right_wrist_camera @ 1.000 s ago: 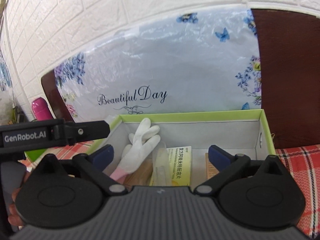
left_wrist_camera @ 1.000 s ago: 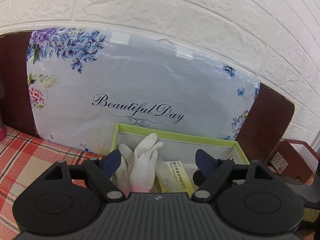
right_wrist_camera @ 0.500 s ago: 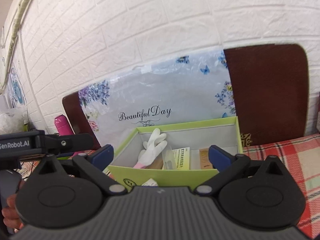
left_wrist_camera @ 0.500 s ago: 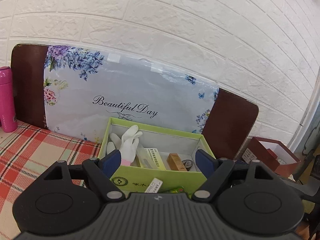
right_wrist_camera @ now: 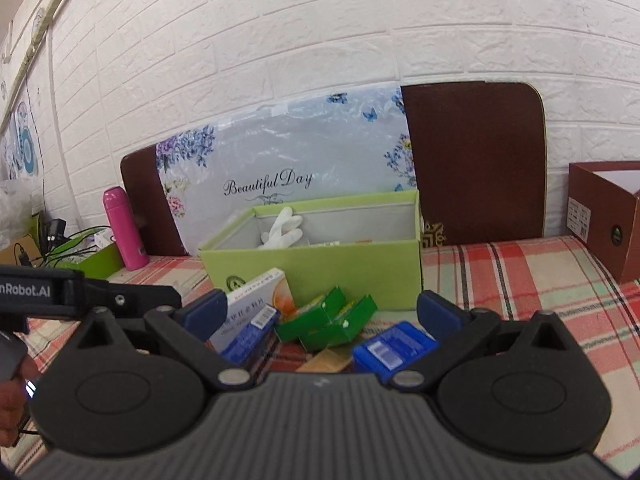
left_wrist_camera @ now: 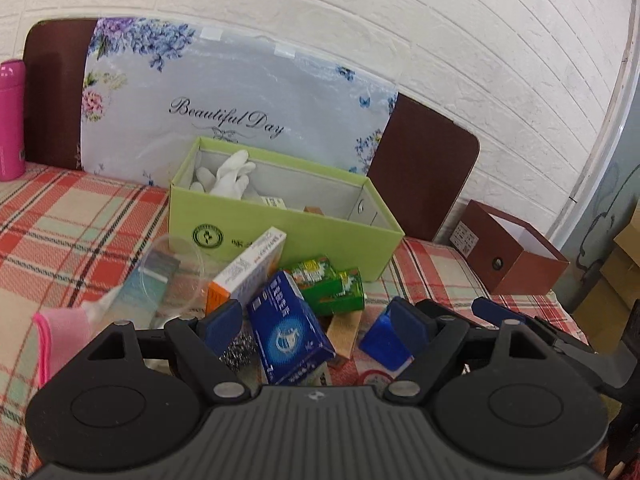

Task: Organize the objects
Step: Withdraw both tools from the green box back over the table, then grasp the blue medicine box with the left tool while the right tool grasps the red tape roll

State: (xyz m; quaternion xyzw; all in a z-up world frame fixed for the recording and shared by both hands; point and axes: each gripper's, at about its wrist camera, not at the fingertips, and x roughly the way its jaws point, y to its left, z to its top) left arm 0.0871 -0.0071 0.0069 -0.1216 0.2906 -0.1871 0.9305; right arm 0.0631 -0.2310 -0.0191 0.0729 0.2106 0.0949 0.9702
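I find both grippers, left gripper and right gripper, released and empty. The dark blue box lies directly ahead between the left's jaws, long axis pointing away toward the green box.

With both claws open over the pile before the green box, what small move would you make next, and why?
Probably lower the left claw onto the dark blue carton and close. It sits between the open jaws, outside the green box, and both claws are empty.
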